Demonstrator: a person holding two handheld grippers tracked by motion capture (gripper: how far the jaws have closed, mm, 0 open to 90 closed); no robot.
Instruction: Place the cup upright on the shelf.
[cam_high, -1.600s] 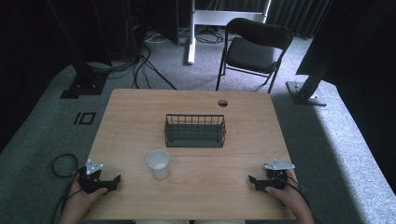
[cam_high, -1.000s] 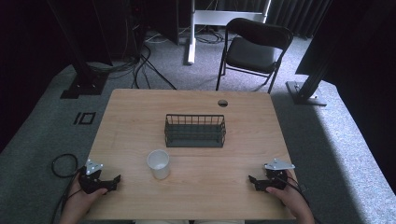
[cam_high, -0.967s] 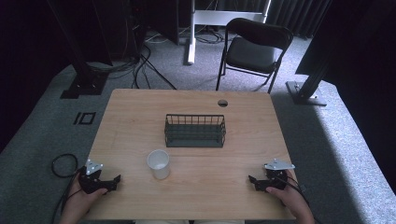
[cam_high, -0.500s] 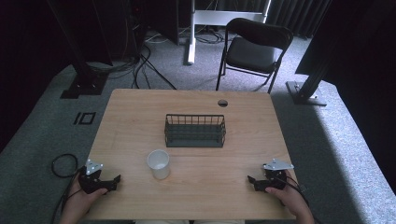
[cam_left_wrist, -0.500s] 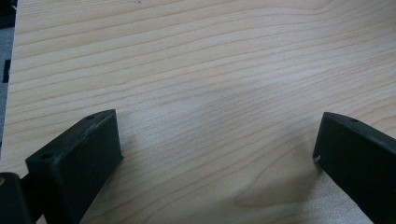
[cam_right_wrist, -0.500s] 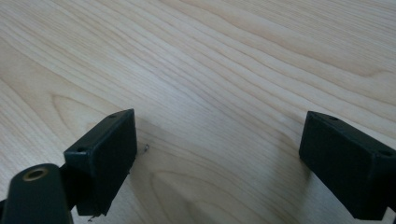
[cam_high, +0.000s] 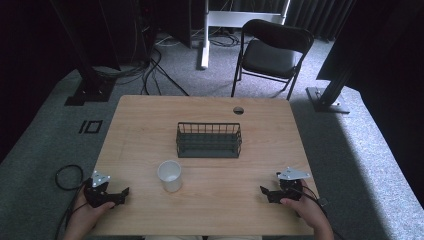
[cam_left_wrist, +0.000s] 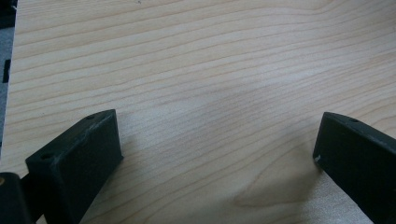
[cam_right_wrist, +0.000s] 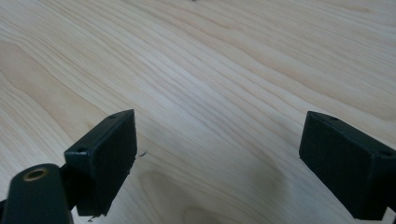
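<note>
A white cup (cam_high: 170, 175) stands upright on the wooden table (cam_high: 150, 115), in front of a dark wire basket (cam_high: 209, 140) at the table's middle. My left gripper (cam_high: 121, 194) rests near the front left corner, held by a hand, its jaws pointing right toward the cup. In the left gripper view the left gripper (cam_left_wrist: 217, 140) is open over bare wood. My right gripper (cam_high: 264, 192) lies near the front right edge, jaws pointing left. The right gripper (cam_right_wrist: 217, 140) is also open, with nothing between its fingers (cam_right_wrist: 105, 158).
A round cable hole (cam_high: 238, 110) sits near the table's far edge. Behind the table stands a black folding chair (cam_high: 270, 52), with dark stands and cables on the grey carpet at both sides.
The right gripper has shifted very slightly to the left. The left gripper, cup and basket have stayed where they were.
</note>
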